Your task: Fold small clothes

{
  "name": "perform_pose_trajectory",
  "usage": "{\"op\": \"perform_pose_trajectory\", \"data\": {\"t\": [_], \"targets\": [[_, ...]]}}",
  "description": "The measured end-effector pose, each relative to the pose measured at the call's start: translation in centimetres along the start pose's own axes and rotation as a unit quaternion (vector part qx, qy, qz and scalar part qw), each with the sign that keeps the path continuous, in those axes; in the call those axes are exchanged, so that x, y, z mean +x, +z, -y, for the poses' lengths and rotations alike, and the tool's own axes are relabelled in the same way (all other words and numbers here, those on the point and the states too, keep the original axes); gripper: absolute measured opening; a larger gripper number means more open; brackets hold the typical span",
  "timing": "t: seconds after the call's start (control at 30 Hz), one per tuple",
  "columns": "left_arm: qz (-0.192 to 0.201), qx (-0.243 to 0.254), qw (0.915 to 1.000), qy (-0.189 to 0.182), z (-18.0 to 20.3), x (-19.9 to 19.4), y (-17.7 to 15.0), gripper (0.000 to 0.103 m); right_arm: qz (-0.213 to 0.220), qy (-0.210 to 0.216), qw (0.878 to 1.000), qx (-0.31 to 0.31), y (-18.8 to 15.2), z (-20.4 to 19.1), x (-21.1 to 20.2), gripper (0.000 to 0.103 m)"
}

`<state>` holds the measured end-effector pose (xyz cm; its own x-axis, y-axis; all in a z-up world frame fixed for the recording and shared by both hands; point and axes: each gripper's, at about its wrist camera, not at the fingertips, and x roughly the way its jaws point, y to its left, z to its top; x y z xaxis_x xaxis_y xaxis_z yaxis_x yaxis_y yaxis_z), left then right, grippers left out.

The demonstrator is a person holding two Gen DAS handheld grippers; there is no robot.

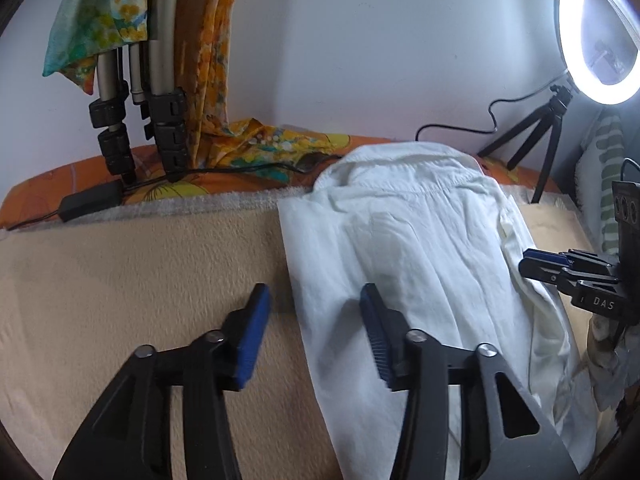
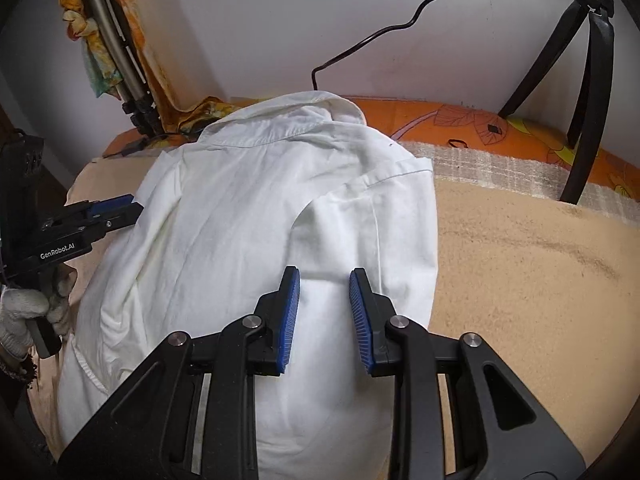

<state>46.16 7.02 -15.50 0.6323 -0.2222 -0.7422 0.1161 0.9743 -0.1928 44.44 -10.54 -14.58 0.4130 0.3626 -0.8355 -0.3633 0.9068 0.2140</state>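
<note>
From the left wrist view, the left hand-held gripper hangs with its blue pads apart and nothing pinched between them. Its left pad is over the beige blanket, its right pad over the white shirt, so the shirt's straight folded left edge runs between the two fingers. The shirt lies back-up on the blanket with its collar toward the far wall, both sides already turned in. At the right edge, the right hand-held gripper reaches toward the shirt's right side. Behind the shirt, an orange flowered sheet runs along the wall. A folded tripod draped in patterned cloth stands at the far left, and a lit ring light on a small stand sits at the far right.

From the right wrist view, the right hand-held gripper is poised above the lower middle of the white shirt, its pads a narrow gap apart; whether they touch the cloth cannot be told, but no fold is caught between them. The folded-in sleeve lies just ahead of the fingertips. At the left, the left hand-held gripper, held by a gloved hand, points at the shirt's left edge. The beige blanket lies bare to the right.
</note>
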Motion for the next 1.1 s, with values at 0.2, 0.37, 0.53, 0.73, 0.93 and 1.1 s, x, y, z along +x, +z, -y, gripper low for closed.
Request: {"op": "perform_pose_trajectory", "data": {"t": [0.2, 0.37, 0.53, 0.73, 0.93, 1.1], "targets": [[-0.008, -0.004, 0.9997, -0.021, -0.6, 1.1, 1.5, 0.067, 0.069, -0.002, 0.997, 0.035, 1.7, 3.4, -2.2, 0.059], [-0.009, -0.005, 0.9995, -0.028, -0.5, 1.9, 2.6, 0.068, 0.033, 0.021, 0.995, 0.094, 2.8, 7.0, 0.7, 0.06], [-0.019, 0.02, 0.9961, -0.084, -0.2, 2.4, 2.8, 0.064, 0.035, 0.044, 0.994, 0.089, 3.7, 7.0, 1.7, 0.06], [-0.018, 0.015, 0.9965, -0.08, 0.0, 3.3, 3.6, 0.007, 0.028, 0.062, 0.995, 0.067, 4.1, 5.5, 2.7, 0.01], [0.002, 0.006, 0.9959, -0.091, -0.3, 1.7, 3.6, 0.003, 0.059, 0.058, 0.995, 0.063, 4.2, 5.0, 0.9, 0.005], [0.023, -0.001, 0.9938, -0.109, -0.4, -1.4, 3.6, 0.002, 0.085, 0.063, 0.993, 0.053, 4.4, 4.7, -2.3, 0.004]]}}
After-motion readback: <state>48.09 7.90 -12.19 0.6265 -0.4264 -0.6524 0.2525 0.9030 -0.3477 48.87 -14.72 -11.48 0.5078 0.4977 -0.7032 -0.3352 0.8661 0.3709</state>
